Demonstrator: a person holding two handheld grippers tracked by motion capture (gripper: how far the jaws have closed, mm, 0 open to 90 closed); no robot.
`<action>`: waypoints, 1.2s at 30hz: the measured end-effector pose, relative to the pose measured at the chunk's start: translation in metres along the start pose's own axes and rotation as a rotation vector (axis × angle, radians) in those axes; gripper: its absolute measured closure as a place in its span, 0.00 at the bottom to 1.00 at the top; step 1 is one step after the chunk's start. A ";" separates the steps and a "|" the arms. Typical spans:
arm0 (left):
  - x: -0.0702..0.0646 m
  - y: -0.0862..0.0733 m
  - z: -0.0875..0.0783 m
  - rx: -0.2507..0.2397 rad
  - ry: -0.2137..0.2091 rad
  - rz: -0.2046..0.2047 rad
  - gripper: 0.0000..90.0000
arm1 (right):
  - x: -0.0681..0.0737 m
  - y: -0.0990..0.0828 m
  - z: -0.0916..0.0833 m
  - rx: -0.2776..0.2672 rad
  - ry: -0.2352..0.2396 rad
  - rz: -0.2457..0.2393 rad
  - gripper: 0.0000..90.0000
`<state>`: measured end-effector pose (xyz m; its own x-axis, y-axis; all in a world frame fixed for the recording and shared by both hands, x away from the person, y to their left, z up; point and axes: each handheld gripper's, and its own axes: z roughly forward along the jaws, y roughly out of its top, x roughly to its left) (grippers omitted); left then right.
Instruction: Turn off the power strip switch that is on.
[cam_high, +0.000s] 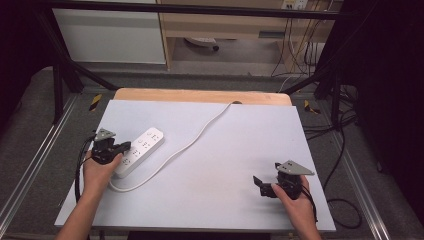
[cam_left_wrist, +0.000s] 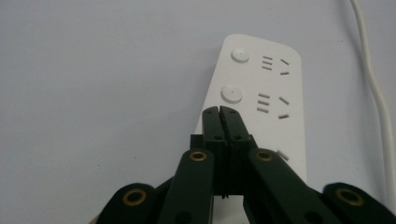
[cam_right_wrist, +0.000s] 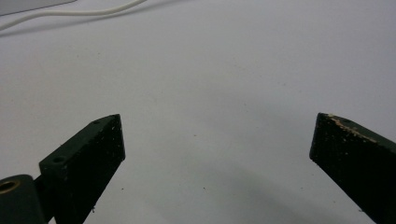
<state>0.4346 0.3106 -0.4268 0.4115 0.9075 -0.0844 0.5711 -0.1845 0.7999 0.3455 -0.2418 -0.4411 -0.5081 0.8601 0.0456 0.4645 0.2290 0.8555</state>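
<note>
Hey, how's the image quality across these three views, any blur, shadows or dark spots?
High view: table evenly lit, surroundings dark. Left gripper view: power strip fairly sharp, closed jaws softer. Right gripper view: soft shadow on the mat below the open jaws, cable slightly blurred.

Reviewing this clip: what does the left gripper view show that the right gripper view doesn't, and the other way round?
Left gripper view alone: the white power strip, with its round buttons and socket slots, and the left gripper, its fingers pressed together over the strip.

Right gripper view alone: the right gripper, its fingers spread wide apart over bare table, nothing between them.

Both share: the pale grey table and a stretch of the white cord, at the right edge in the left gripper view and along the top in the right.
</note>
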 end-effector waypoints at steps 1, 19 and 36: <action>0.000 0.000 0.000 0.000 0.000 0.000 1.00 | 0.000 0.000 0.000 0.000 0.000 0.000 0.04; -0.001 0.000 0.002 0.009 0.007 0.012 1.00 | 0.000 0.000 0.000 -0.001 -0.001 0.002 0.04; -0.001 -0.001 0.003 0.018 0.007 0.015 1.00 | -0.001 0.000 0.000 0.001 0.000 0.000 0.04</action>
<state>0.4359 0.3086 -0.4296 0.4148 0.9073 -0.0683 0.5776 -0.2046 0.7902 0.3456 -0.2425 -0.4413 -0.5078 0.8603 0.0458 0.4657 0.2294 0.8547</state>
